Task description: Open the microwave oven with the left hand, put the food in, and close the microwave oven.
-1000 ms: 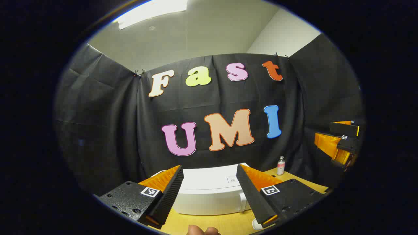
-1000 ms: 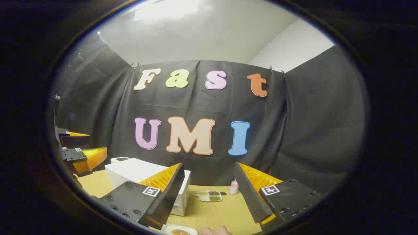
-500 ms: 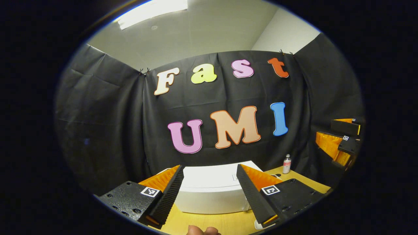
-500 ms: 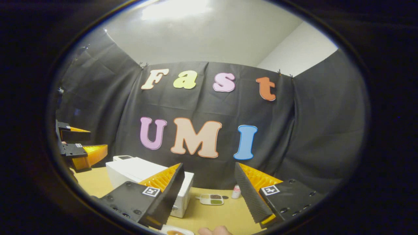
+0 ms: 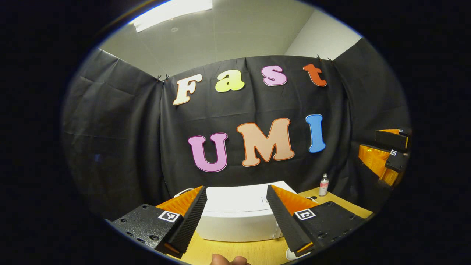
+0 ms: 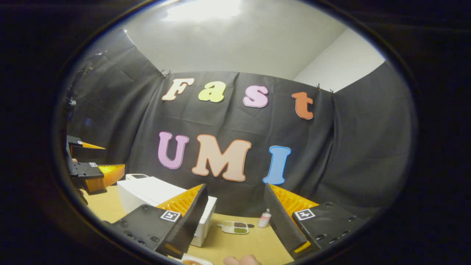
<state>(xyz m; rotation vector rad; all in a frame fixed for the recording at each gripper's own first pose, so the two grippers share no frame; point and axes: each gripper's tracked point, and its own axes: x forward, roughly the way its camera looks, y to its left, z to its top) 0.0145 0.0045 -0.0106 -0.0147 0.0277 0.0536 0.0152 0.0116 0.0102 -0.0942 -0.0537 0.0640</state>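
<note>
Your left gripper point(image 5: 235, 221) is released, its two fingers spread wide with nothing between them, and it hangs above and in front of the white microwave oven point(image 5: 239, 217), which sits at six o'clock in the left gripper view, door shut as far as you can judge. Your right gripper point(image 6: 235, 221) is spread just as wide and carries nothing. In the right gripper view the oven point(image 6: 154, 195) lies at seven o'clock, partly behind one finger, and your left gripper point(image 6: 88, 165) shows near nine o'clock.

The food looks to be the plate point(image 6: 191, 262) at the very bottom edge of that view, at six o'clock. Only a sliver of it shows, so you cannot tell what is on it. A divided tray point(image 6: 234, 227) and a small bottle point(image 6: 264, 218) stand farther back, between five and six o'clock, just beside each other.

The likely trouble from here:
- The handle or door edge is not visible from this height, so a blind descent could land the fingers on the oven's top rather than the door.
- A door swinging out toward you may sweep the plate, which sits near the front of the oven.
- The oven looks light; a hard pull could drag it across the table point(image 5: 257, 254) rather than open it.

The table is smooth yellow wood. Black cloth walls close the booth on three sides, with a pale ceiling and a bright light panel point(image 5: 173, 11) at twelve o'clock.
</note>
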